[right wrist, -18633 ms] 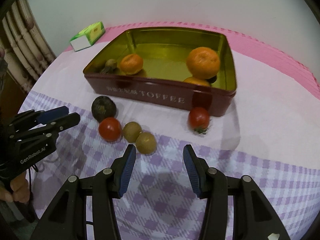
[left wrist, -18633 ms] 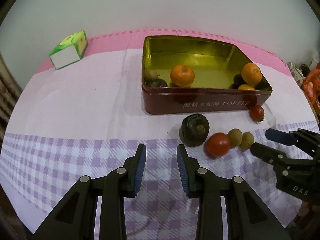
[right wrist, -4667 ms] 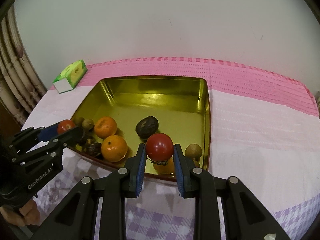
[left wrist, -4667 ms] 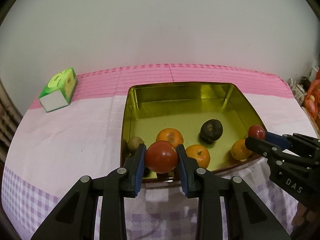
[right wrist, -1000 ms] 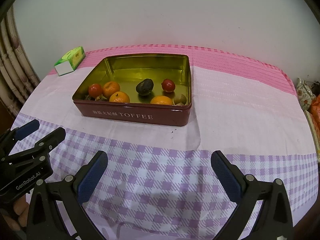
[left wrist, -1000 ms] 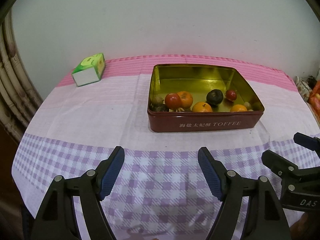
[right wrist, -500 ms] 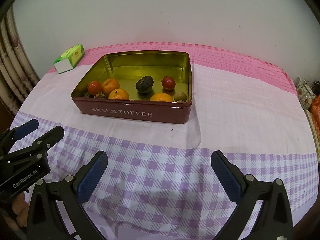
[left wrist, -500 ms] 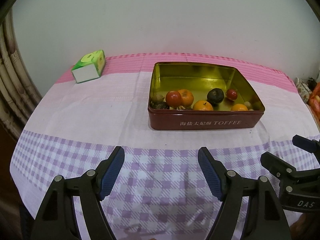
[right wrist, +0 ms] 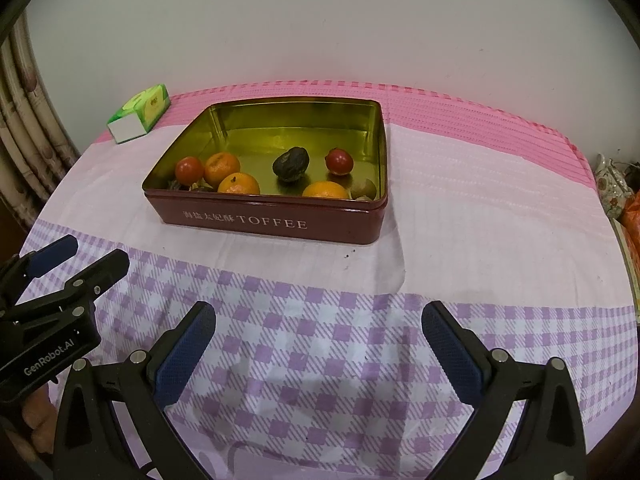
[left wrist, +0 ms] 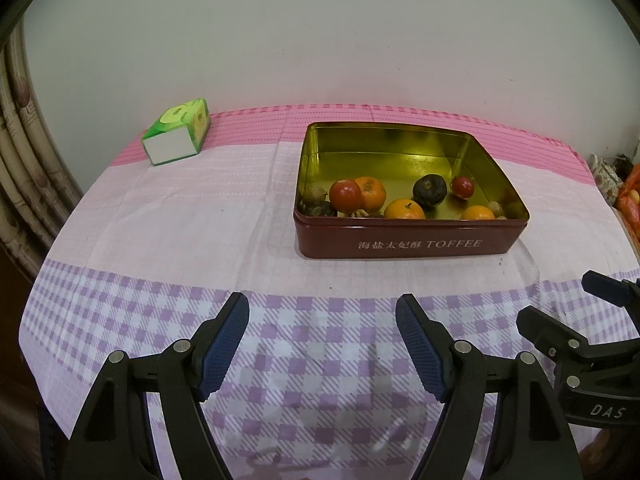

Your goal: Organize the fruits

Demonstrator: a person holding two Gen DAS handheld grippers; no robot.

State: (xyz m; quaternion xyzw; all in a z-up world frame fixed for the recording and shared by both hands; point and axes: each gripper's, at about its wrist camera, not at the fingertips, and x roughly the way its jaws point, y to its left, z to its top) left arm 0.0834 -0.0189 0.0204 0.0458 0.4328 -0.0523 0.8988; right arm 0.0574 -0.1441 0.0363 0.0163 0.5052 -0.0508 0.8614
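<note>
A dark red TOFFEE tin (left wrist: 408, 244) (right wrist: 264, 220) with a gold inside stands on the table. In it lie a big red tomato (left wrist: 345, 195) (right wrist: 189, 170), a small red tomato (left wrist: 462, 187) (right wrist: 339, 161), several oranges (left wrist: 404, 209) (right wrist: 239, 184), a dark wrinkled fruit (left wrist: 429, 191) (right wrist: 291, 164) and small brown fruits (right wrist: 363, 189). My left gripper (left wrist: 322, 344) (right wrist: 80, 258) is open and empty, well in front of the tin. My right gripper (right wrist: 318, 350) (left wrist: 560, 308) is open wide and empty, also in front of the tin.
A green and white box (left wrist: 176, 132) (right wrist: 139, 113) lies at the far left of the table. The tablecloth (left wrist: 180, 220) is pink at the back and purple-checked in front. Curtains (right wrist: 24, 128) hang at the left. Clutter (left wrist: 616, 176) sits beyond the right table edge.
Both grippers have drawn back slightly from the tin and stay open. The fruits in the tin have not moved.
</note>
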